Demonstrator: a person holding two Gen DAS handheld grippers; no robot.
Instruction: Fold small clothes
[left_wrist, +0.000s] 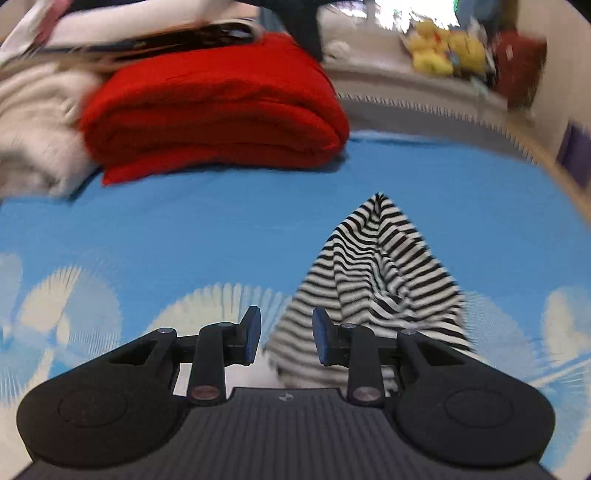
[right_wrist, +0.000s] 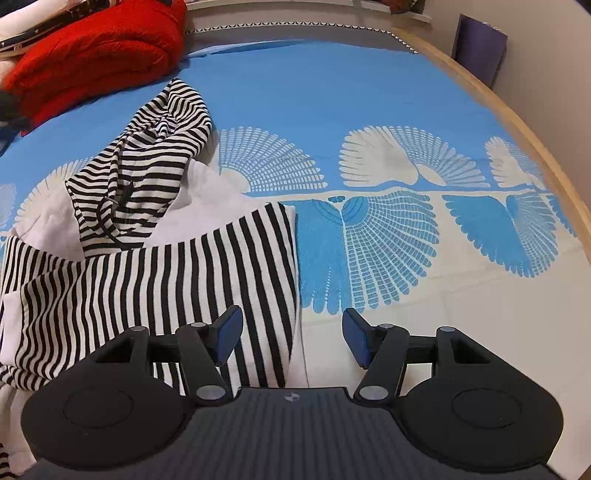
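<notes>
Two grippers hang over a blue sheet (right_wrist: 332, 92) printed with white fans. The left gripper (left_wrist: 286, 338) has its jaws partly apart with nothing between them; a peaked fold of the striped garment (left_wrist: 373, 266) rises just beyond its right pad. The right gripper (right_wrist: 291, 338) has jaws wide apart, straddling the garment's near right edge without pressing it. The garment (right_wrist: 155, 273) lies rumpled on the left of the sheet in the right wrist view. A folded red blanket (left_wrist: 214, 110) sits far left beside a white pile (left_wrist: 33, 129).
</notes>
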